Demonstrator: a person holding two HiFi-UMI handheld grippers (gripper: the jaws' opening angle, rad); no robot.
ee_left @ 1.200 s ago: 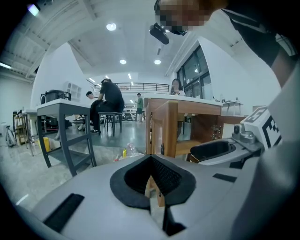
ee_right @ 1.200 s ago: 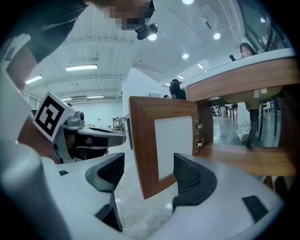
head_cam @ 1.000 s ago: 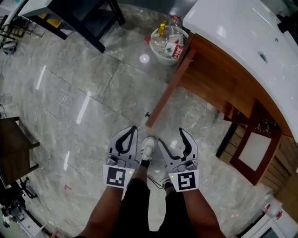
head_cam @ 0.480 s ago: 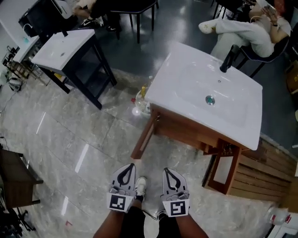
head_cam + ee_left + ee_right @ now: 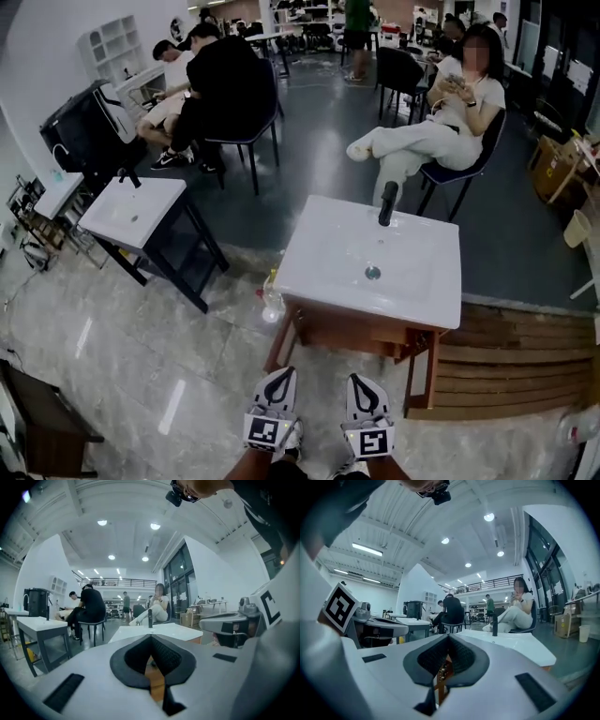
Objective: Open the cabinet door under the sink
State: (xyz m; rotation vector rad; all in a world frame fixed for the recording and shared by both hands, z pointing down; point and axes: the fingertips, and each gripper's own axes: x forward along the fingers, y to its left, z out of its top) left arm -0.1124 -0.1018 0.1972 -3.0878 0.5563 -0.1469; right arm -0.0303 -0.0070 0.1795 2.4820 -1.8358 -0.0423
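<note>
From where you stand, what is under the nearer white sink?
A brown wooden cabinet stands under the sink; only its front shows. What is inside the cabinet cannot be seen, because the sink top covers it from above.

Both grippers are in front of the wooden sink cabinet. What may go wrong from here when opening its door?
1. The left gripper and the right gripper both have their jaws together and hold nothing. Unless one opens first, it may only knock against the cabinet.
2. A container with bottles stands on the floor close to the cabinet's left corner. Opening toward that side may hit it.
</note>
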